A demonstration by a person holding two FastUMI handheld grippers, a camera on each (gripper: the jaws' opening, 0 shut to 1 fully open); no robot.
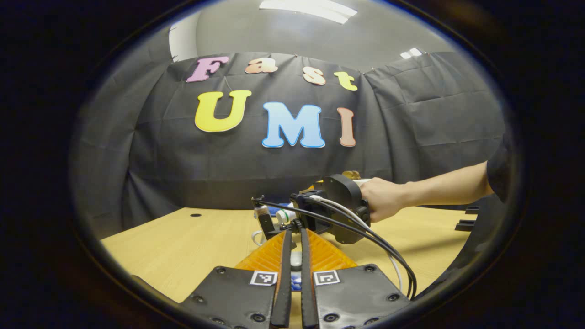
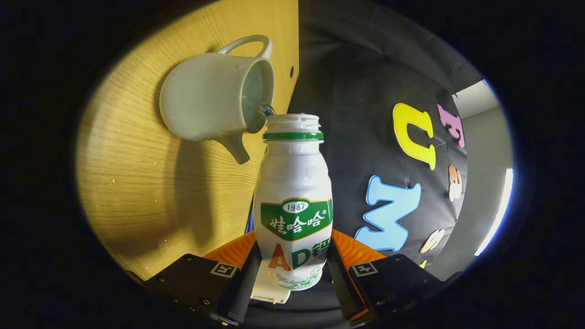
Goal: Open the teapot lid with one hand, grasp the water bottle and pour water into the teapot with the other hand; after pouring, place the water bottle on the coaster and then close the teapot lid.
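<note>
I'm mid-pour: my right gripper (image 2: 292, 274) jaws clench the bottle (image 2: 293, 201), tipped with its mouth at the open teapot (image 2: 205, 100) on the bench (image 2: 137, 192). My left gripper (image 1: 295, 256) jaws look nearly closed, probably pinching the lid (image 1: 296, 259). Next, level the bottle for the coaster.

A yellow wooden tabletop (image 1: 183, 246) has a small dark hole (image 1: 195, 214) near its far edge. Black cloth (image 1: 411, 119) hangs behind it. A long bright light (image 1: 308, 9) shines on the grey ceiling (image 1: 274, 32).
</note>
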